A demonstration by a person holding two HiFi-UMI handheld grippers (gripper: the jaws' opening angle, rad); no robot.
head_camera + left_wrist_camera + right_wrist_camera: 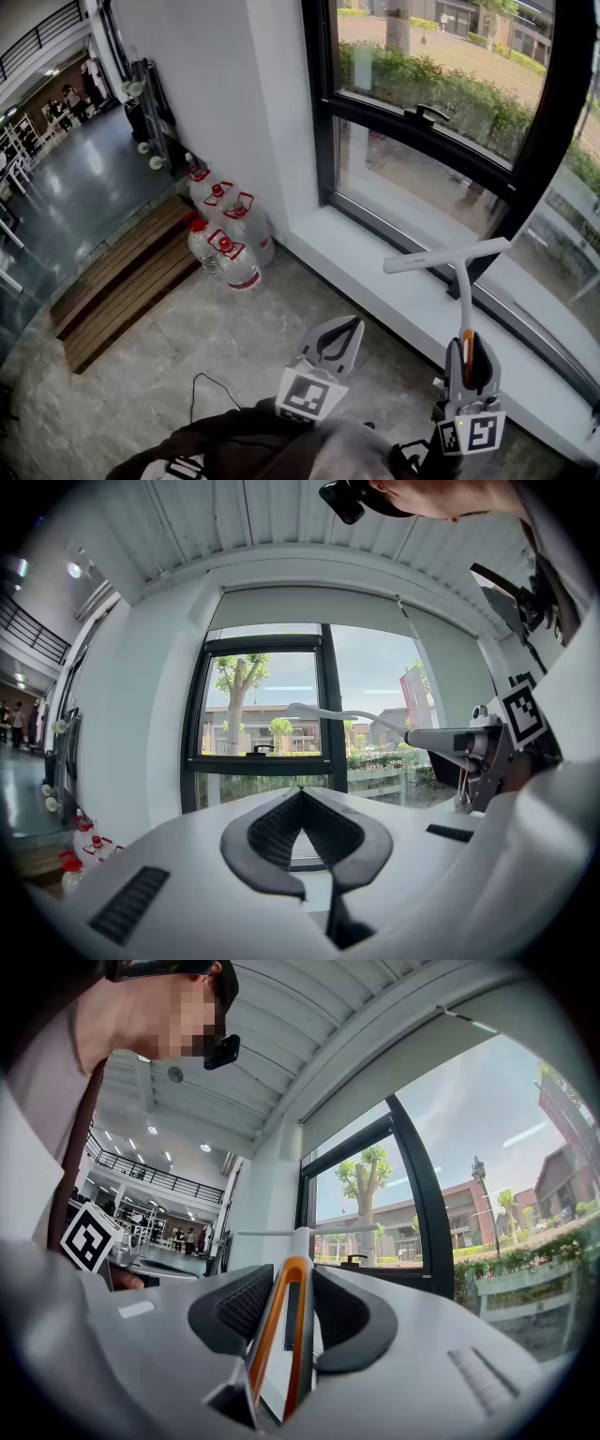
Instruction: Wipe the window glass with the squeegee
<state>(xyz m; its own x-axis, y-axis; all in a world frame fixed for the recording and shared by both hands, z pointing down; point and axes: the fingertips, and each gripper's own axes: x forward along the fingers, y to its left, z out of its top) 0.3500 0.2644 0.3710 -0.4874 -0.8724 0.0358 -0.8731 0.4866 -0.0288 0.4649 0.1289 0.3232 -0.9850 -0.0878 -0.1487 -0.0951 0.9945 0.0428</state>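
right gripper (pixel 469 343) grasps the squeegee (pixel 448 256), blade at 12 o'clock over the sill (pixel 375 272) edge; left gripper (pixel 357 322) clenched empty, open floor (pixel 187 347) at 9 o'clock

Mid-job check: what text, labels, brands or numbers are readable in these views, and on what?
No readable text.
Water bottles: red labels, print too small.
Left tool and right tool: square marker patterns, no words.
Banner outside: blurred.
Squeegee: no print visible.

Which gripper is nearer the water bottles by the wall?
Left. The left gripper, shut, is right of the water bottles; the right gripper, clamping the squeegee, is farther right.
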